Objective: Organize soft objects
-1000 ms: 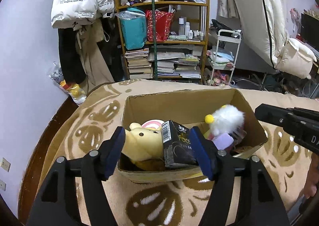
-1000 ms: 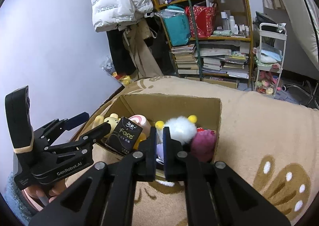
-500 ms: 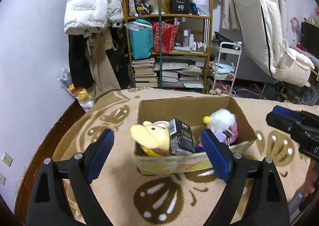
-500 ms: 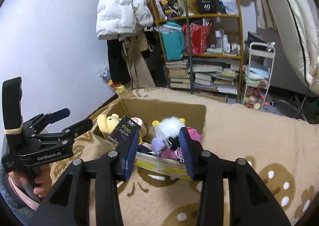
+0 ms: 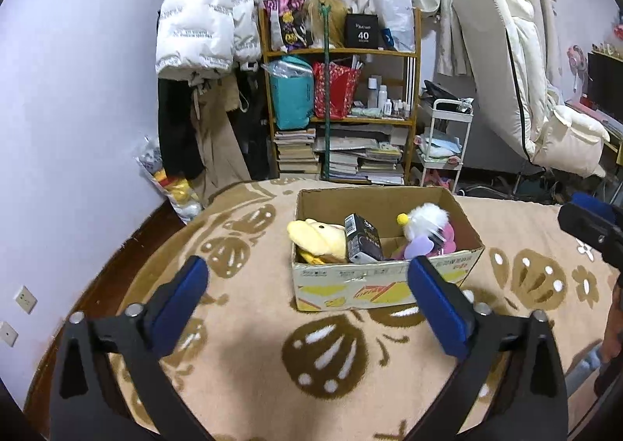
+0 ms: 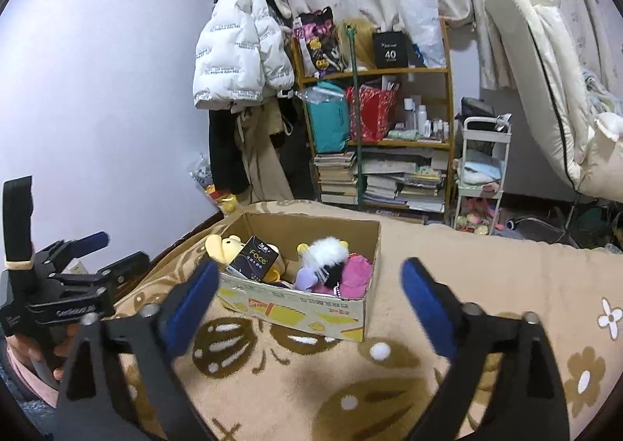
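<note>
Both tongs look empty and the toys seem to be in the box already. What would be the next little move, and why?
Probably just draw both tongs clear. The left tongs and right tongs are opening with nothing between them, and the yellow plush, tissue pack and white fluffy toy already sit in the cardboard box.

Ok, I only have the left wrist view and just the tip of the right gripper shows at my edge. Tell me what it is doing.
Observer: The right gripper is free. Its fingers are opening with nothing between them, short of the cardboard box.
Operator: Read me the front of that black packet. I only get its barcode side.
Observer: The black packet reads "Face" in the right wrist view.
Operator: Now report who has my left gripper.
Observer: A hand wraps the handle of the left gripper, whose fingers are opening on nothing.
</note>
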